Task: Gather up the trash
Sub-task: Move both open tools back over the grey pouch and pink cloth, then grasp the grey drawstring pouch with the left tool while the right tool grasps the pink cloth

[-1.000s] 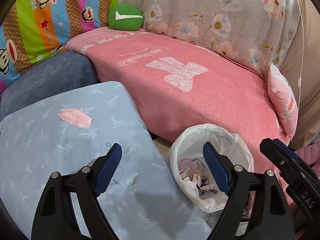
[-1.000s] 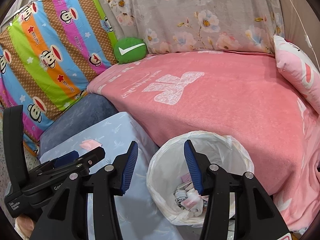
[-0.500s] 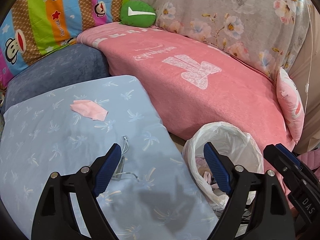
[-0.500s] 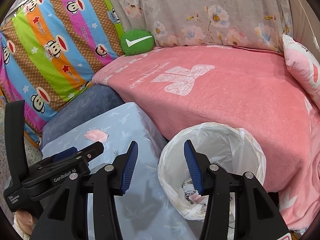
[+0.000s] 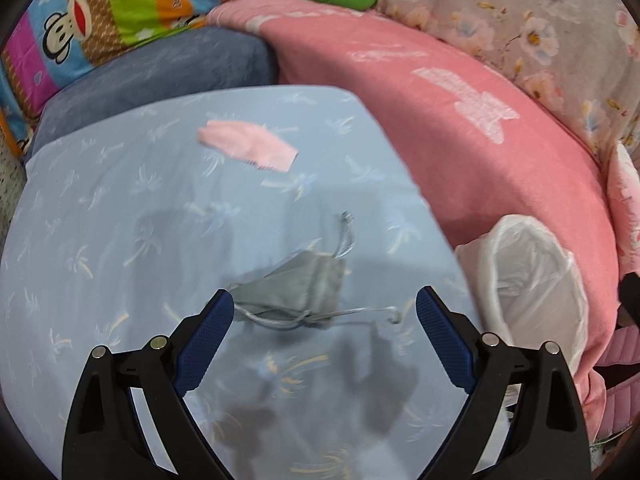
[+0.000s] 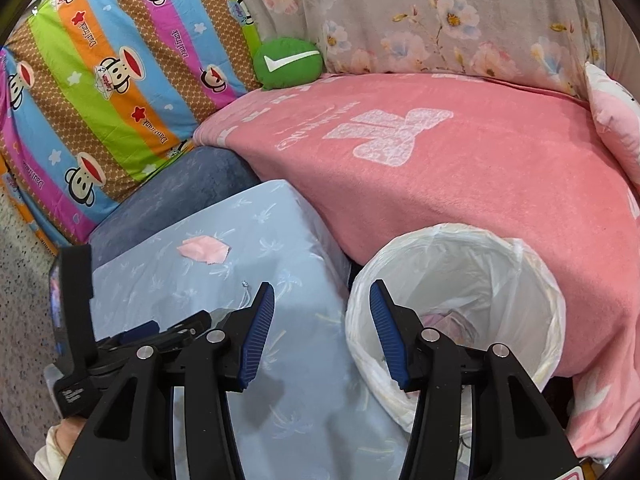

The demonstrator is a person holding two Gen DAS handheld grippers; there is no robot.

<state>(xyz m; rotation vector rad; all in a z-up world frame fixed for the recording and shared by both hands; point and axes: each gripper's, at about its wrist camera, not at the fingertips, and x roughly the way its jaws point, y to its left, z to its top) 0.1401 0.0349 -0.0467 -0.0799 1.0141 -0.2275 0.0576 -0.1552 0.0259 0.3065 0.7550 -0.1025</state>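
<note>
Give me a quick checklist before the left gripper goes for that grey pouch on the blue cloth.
1. Left gripper jaws apart and opening: ok.
2. Grey drawstring pouch lies between and just ahead of the fingertips, not yet pinched: ok.
3. Pouch cords trail loose toward the right fingertip; may snag: not ok.
4. Lined bin open and close by: ok.
5. Right gripper empty, clear of the pouch: ok.
6. Pink scrap left on the blue cloth: not ok.

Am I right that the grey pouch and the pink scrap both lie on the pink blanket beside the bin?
Not quite: the left wrist view shows the grey pouch and pink scrap lying on the light blue cushion, beside the bin.
</note>
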